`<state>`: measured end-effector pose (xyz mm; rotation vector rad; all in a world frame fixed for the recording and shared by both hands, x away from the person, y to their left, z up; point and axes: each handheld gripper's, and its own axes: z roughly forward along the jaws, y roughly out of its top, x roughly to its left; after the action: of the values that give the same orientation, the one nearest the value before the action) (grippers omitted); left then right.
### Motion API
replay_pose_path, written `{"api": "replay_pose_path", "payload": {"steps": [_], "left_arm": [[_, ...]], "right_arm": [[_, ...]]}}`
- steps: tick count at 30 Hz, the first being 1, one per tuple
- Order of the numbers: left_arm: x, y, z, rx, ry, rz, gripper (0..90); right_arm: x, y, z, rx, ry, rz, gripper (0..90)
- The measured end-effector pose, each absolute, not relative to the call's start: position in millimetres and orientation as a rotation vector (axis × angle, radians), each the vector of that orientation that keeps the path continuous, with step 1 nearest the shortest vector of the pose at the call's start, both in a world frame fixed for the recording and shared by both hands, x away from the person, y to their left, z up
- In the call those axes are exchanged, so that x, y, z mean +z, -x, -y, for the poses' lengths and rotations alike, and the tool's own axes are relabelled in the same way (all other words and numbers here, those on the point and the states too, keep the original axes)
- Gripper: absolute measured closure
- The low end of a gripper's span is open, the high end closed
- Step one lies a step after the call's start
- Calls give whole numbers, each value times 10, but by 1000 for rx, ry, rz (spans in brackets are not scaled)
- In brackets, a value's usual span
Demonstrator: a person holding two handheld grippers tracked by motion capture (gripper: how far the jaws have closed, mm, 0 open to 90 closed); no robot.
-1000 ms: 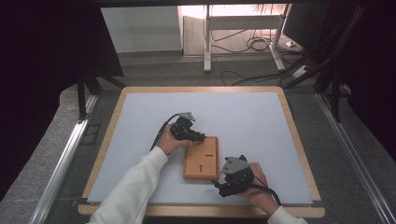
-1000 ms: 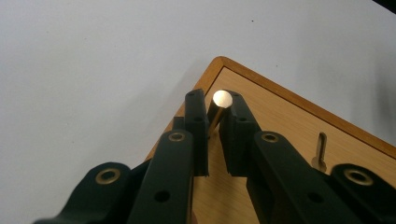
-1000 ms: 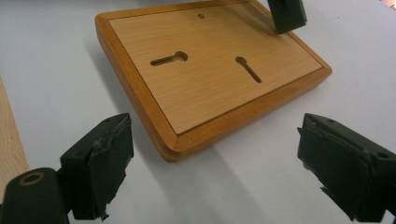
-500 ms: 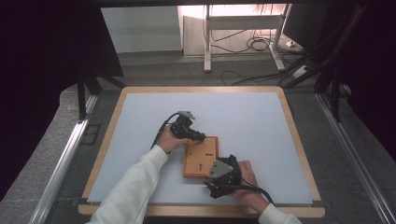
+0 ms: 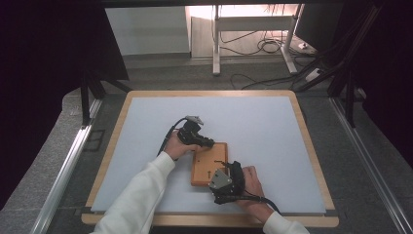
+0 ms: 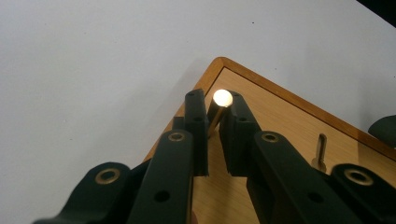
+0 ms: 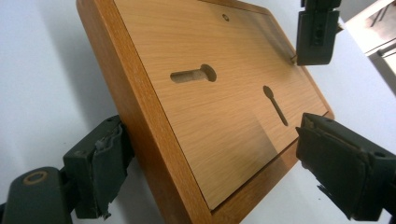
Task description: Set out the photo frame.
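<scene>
1. A wooden board [image 5: 208,165] lies flat on the pale tabletop [image 5: 146,126], a little below the middle of the high view, with two keyhole-shaped slots cut into its face.
2. The left claw [image 5: 208,143] sits at the board's upper left corner in the high view, held by a hand in a white sleeve [image 5: 141,195].
3. In the left gripper view this claw [image 6: 214,122] is pinching a slim brass pin [image 6: 218,105] near the board's corner [image 6: 280,116]; the pin's rounded top shines between the two black tips.
4. A second small pin [image 6: 320,150] stands upright on the board toward the right of that view.
5. The right claw [image 5: 229,168] lies at the board's lower right edge in the high view.
6. In the right gripper view its jaws are spread wide, one on each side of the board's near end [image 7: 205,107]; the left pad [image 7: 105,161] is just beside the board's rim, and the right pad [image 7: 341,163] stands near the corner, so contact cannot be told.
7. The left claw's tips [image 7: 317,32] appear in the upper right of the right gripper view.
</scene>
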<state>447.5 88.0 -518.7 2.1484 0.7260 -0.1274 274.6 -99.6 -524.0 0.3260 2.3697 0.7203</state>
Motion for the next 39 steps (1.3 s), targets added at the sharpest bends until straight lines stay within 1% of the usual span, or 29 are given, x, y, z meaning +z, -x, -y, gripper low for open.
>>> {"api": "replay_pose_path", "payload": {"steps": [3, 5, 9, 13, 18, 19, 20, 30, 32, 36, 37, 38, 39], "left_arm": [[-5185, -4468, -874, -108, -2149, -727, 836], [-5176, -4449, -858, -73, -2159, -725, 841], [-5185, -4458, -868, -75, -2148, -729, 844], [-5184, -4458, -868, -79, -2144, -739, 844], [-5186, -4464, -871, -78, -2135, -751, 845], [-5188, -4465, -870, -74, -2134, -752, 845], [-5191, -4469, -870, -72, -2133, -754, 845], [-5194, -4490, -879, -71, -2130, -760, 825], [-5195, -4490, -881, -75, -2122, -765, 800], [-5190, -4486, -887, -73, -2112, -765, 775], [-5186, -4485, -891, -72, -2112, -764, 758], [-5173, -4478, -902, -66, -2111, -766, 714], [-5173, -4478, -902, -66, -2111, -766, 691]], "right_arm": [[-5226, -2742, 1002, 710, -342, -2352, 161], [-5216, -2738, 1005, 700, -333, -2343, 165], [-5193, -2732, 1010, 692, -324, -2321, 188], [-5193, -2719, 1007, 678, -294, -2302, 241], [-5144, -2725, 1033, 677, -287, -2270, 357], [-5144, -2725, 1033, 677, -287, -2270, 357], [-5122, -2721, 1041, 666, -275, -2254, 386], [-5046, -2720, 1037, 630, -239, -2218, 463], [-5006, -2716, 1034, 617, -216, -2191, 503], [-4975, -2716, 1034, 607, -203, -2175, 527], [-4965, -2716, 1033, 600, -197, -2175, 534], [-4966, -2713, 1026, 599, -194, -2165, 542], [-4966, -2713, 1026, 599, -194, -2165, 542]]}}
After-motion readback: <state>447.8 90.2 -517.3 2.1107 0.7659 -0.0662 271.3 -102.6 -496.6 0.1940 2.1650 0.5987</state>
